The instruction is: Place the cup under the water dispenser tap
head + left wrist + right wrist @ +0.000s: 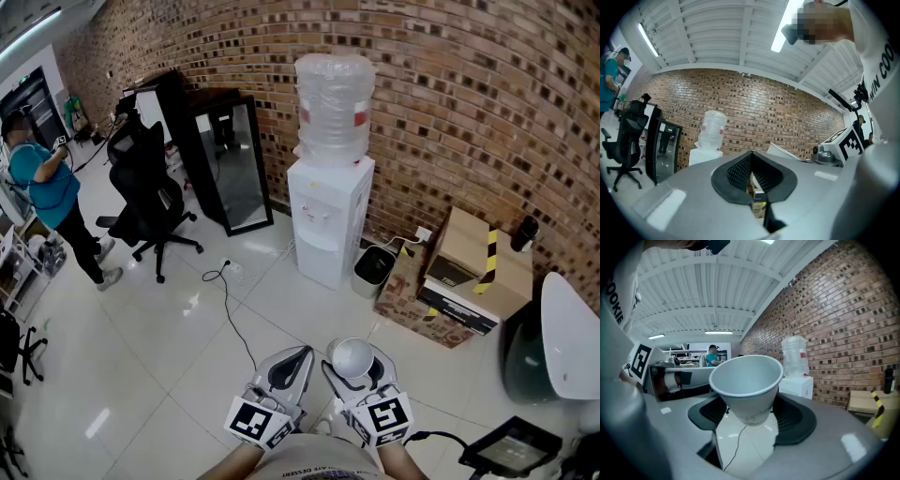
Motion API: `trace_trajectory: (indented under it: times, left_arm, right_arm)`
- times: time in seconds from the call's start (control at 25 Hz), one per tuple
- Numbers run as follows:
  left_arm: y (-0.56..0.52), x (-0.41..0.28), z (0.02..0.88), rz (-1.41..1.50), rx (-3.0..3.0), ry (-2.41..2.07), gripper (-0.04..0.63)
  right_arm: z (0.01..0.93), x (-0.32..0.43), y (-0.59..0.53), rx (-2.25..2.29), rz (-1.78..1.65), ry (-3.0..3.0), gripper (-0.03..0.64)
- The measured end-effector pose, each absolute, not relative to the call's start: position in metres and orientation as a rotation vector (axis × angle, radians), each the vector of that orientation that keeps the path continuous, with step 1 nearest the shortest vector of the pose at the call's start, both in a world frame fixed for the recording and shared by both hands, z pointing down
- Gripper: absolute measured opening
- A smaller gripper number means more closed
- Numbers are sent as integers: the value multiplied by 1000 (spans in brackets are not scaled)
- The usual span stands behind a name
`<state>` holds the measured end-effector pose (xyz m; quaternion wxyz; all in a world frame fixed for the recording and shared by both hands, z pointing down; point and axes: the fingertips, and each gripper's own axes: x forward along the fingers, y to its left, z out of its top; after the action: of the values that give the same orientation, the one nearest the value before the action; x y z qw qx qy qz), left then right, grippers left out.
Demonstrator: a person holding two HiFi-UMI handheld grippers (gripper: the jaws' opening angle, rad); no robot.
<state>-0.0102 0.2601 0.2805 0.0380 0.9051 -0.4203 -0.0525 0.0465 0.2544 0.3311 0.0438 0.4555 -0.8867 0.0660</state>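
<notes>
A white paper cup stands upright between the jaws of my right gripper, which is shut on its lower part. In the right gripper view the cup fills the middle, held at its base by that gripper. The white water dispenser, with a clear bottle on top, stands against the brick wall some way ahead across the floor. It also shows small in the left gripper view and the right gripper view. My left gripper is beside the right one, jaw tips together, holding nothing.
A small bin and stacked cardboard boxes sit right of the dispenser. A black glass-fronted cabinet and an office chair stand to its left, with a person further left. A cable lies on the tiled floor.
</notes>
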Motion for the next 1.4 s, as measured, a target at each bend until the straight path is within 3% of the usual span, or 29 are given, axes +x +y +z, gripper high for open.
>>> trace_trajectory:
  times: [0.48, 1.4]
  left_arm:
    - [238, 12, 289, -154, 2777, -1284, -9]
    - [91, -24, 316, -187, 2692, -1254, -10]
  right_arm:
    - [341, 70, 236, 1405, 209, -2702, 319]
    - [360, 39, 98, 1380, 239, -2627, 319]
